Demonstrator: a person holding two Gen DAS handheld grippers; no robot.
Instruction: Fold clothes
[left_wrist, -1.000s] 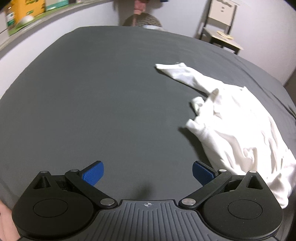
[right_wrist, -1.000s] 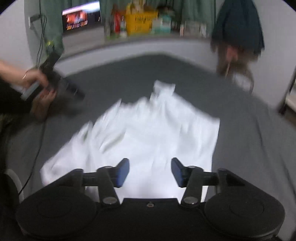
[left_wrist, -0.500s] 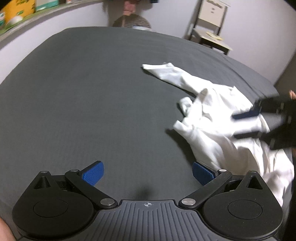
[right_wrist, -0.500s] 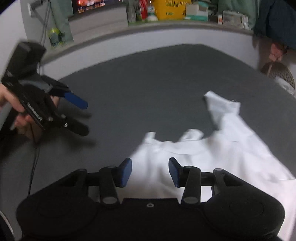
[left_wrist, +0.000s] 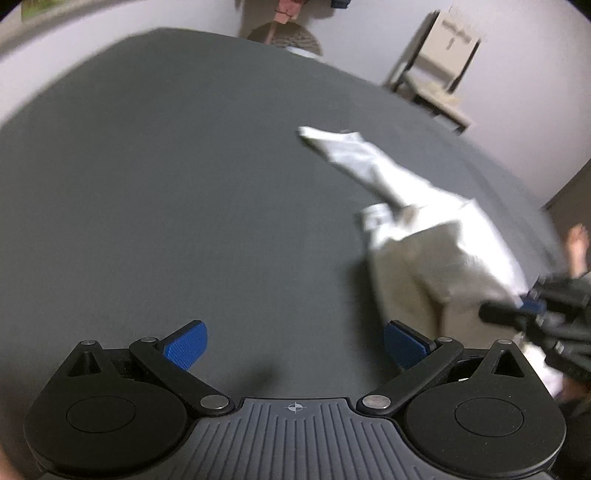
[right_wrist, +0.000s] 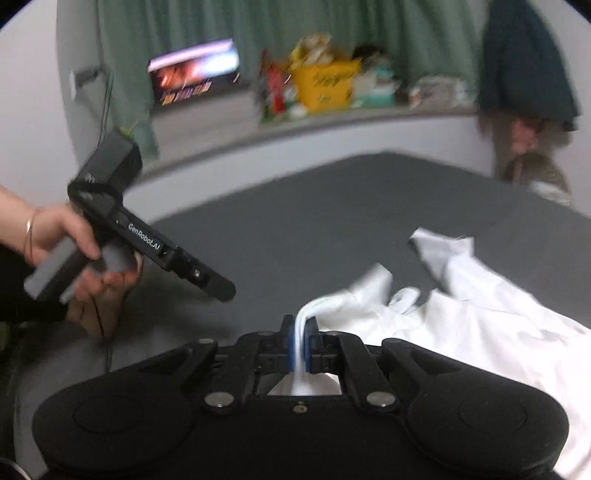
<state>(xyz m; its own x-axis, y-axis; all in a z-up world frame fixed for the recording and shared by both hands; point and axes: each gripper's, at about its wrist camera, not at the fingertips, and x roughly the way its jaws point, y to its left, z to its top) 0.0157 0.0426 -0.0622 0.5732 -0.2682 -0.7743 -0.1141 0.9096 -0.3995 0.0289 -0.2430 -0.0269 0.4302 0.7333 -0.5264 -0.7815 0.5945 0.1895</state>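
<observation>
Right tool (right_wrist: 303, 345) now clamped on shirt (right_wrist: 480, 332)

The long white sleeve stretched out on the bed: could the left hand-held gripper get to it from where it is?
Probably yes. The left hand-held gripper is open, and only bare bed lies between it and the sleeve.

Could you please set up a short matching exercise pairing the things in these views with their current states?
Things:
1. left hand-held gripper
2. right hand-held gripper
3. white shirt
4. chair

States:
A. clamped on a pinch of white fabric
B. standing against the wall past the bed's far corner
C. jaws wide apart over bare grey sheet, holding nothing
D. lying crumpled on the bed, one sleeve stretched away

Pairs: 1-C, 2-A, 3-D, 4-B
</observation>
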